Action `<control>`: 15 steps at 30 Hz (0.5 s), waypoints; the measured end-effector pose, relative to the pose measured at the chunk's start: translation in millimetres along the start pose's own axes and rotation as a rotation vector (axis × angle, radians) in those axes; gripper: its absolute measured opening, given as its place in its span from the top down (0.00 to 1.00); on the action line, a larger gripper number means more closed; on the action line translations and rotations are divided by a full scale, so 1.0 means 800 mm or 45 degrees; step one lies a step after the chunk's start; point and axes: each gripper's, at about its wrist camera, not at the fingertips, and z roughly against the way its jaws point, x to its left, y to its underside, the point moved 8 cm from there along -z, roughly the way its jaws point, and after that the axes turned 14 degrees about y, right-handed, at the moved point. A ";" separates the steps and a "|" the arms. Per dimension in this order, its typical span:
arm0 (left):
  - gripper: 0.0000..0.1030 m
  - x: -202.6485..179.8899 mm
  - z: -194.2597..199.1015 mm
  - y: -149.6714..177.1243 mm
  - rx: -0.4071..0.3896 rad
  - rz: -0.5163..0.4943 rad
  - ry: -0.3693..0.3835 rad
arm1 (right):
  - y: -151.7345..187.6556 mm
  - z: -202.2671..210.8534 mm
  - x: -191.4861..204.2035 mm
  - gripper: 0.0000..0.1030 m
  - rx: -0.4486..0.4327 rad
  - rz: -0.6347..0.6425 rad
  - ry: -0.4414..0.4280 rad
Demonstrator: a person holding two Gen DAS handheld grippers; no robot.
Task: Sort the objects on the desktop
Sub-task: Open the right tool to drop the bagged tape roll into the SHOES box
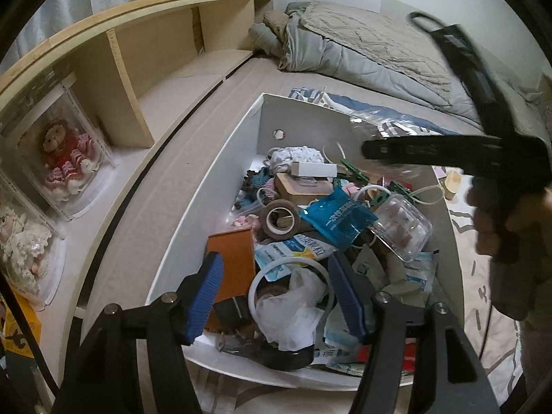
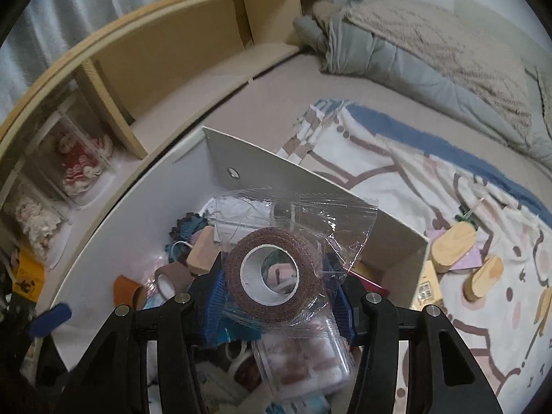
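While the right gripper [image 2: 281,296] clamps the bagged brown tape roll [image 2: 274,272] above the white box [image 2: 145,214], hole axis toward the camera, the left gripper [image 1: 276,296] hangs open and empty over the clutter.

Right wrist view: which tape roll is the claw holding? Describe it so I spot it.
Look above the white box of clutter. The right claw is shut on a brown tape roll sealed in a clear bag, unlike the bare brown roll in the box.
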 end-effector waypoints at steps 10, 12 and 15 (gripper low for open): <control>0.39 0.004 -0.006 0.001 0.013 -0.016 -0.016 | -0.001 -0.049 -0.008 0.48 0.125 -0.076 0.024; 0.39 0.005 -0.007 0.001 0.016 -0.014 -0.016 | 0.003 -0.057 -0.007 0.46 0.158 -0.094 -0.007; 0.39 0.005 -0.008 0.002 0.020 -0.014 -0.018 | 0.012 -0.065 -0.007 0.12 0.216 -0.132 -0.049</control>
